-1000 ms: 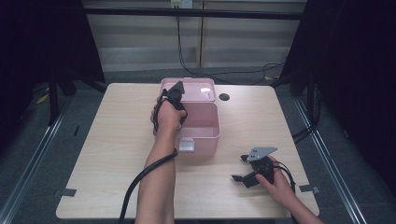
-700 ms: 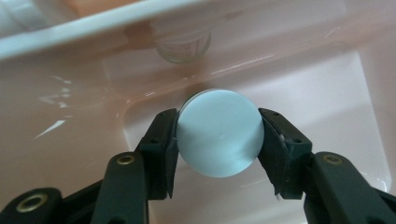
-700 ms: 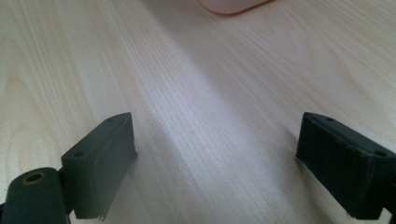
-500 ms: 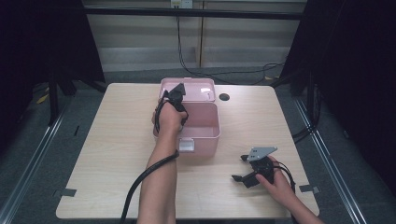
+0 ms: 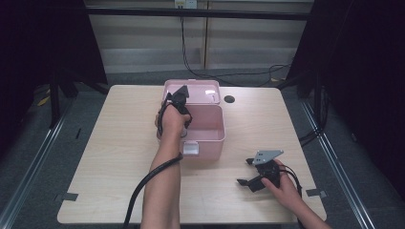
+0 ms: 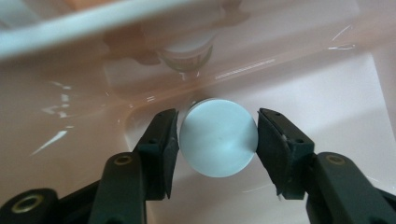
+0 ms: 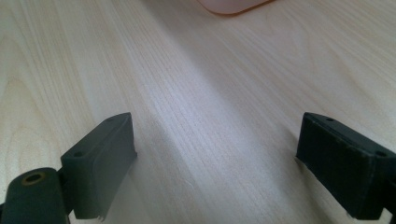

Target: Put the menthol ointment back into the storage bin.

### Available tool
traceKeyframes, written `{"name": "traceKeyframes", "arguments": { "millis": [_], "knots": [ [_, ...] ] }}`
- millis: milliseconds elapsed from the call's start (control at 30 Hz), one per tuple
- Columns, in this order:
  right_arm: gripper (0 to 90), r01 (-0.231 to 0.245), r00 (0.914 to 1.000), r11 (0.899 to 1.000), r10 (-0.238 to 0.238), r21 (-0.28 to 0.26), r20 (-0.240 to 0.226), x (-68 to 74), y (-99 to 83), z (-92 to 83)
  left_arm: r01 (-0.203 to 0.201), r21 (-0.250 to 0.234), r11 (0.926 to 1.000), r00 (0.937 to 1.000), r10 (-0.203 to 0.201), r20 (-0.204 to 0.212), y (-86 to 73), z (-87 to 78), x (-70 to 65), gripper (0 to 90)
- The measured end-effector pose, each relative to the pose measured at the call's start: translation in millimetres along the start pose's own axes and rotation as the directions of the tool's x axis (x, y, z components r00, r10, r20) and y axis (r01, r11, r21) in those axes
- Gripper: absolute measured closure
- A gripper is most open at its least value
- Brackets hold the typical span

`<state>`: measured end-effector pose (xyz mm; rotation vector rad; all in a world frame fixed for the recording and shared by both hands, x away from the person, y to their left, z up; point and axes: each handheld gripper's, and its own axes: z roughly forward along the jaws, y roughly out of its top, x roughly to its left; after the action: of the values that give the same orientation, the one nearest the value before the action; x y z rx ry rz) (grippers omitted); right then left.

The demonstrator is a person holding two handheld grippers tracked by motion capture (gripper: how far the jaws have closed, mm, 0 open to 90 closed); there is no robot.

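Room: dark surroundings, a pale panelled wall at the back, cables hanging down it to the floor. A light wood-grain bench [image 5: 119, 157] stands in the middle, with a small dark round hole [image 5: 229, 99] near its far edge.

Item 1: pink box [image 5: 210, 136], open, set at the middle of the bench toward the far side. Its lid [image 5: 203, 90] is laid back behind it. A pale latch tab [image 5: 190, 149] sits on the near wall.

Item 2: left tool [image 5: 177, 106], held in the person's left hand [image 5: 171, 121], pointing down into the left part of the pink box. In the left gripper view its two black jaws stand on either side of a round white cap [image 6: 218, 136] that belongs to a bottle standing on the box floor. The left pad [image 6: 166, 144] lies against the cap's edge or just beside it; the right pad [image 6: 273, 144] shows a thin gap. The jaws have just been opening a little, with the cap between them, so the hold is loosened and no longer pressed. A blurred reflection of the bottle shows on the glossy inner wall above it.

Item 3: right tool [image 5: 250, 172], held in the person's right hand [image 5: 284, 188] at the near right of the bench, well apart from the box. Grey three-cornered plate [image 5: 267, 155] on top. In the right gripper view its jaws stand wide apart over bare wood, nothing between them; a corner of the pink box shows at the top edge.
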<state>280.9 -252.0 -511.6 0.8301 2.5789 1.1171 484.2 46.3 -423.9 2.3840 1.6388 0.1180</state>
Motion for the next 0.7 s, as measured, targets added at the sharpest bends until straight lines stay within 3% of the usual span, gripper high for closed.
{"name": "traceKeyframes", "arguments": {
  "millis": [700],
  "knots": [
    [10.8, 0.001, 1.0, 1.0, -0.001, 0.002, -0.001, -0.2, 0.1, -0.1, 0.007, 0.031, 0.9995, 0.9995, -0.008, 0.03, -3.1, -18.0, -2.3, 35.9]
  ]
}}
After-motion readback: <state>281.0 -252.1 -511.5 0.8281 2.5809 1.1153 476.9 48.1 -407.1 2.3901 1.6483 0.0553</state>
